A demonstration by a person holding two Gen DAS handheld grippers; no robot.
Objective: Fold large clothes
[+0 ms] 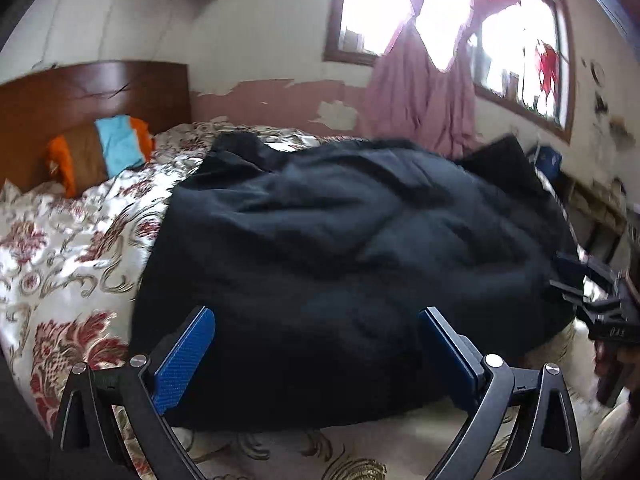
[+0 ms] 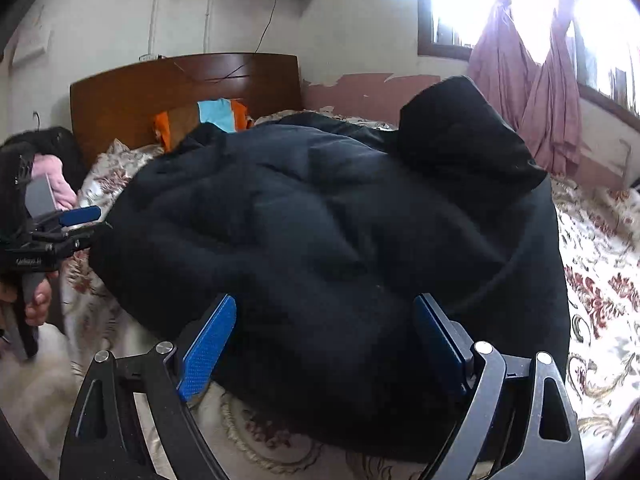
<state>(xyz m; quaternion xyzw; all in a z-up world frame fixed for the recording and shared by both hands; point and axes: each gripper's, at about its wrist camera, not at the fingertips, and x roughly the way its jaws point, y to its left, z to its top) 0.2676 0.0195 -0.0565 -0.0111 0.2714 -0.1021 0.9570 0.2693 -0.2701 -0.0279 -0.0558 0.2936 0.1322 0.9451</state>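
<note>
A large black hooded garment [image 1: 340,240] lies bunched in a mound on the floral bedspread [image 1: 60,248]. Its hood [image 2: 460,136] sticks up at the far right in the right wrist view. My left gripper [image 1: 316,311] stands open at the garment's near edge, its blue pads [image 1: 184,360] wide apart and pressing on nothing. My right gripper [image 2: 326,298] is open too, over the near edge of the same garment [image 2: 320,220], its blue pads [image 2: 208,348] clear of the cloth. Each gripper shows at the side of the other view: the right one [image 1: 566,272] and the left one [image 2: 86,227].
A wooden headboard [image 2: 184,88] with an orange, brown and blue pillow [image 1: 104,148] stands at the far left. Windows with pink curtains [image 1: 420,92] line the far wall. Pink and dark clothes [image 2: 52,176] are piled beside the bed. A hand [image 2: 38,300] holds the left gripper's handle.
</note>
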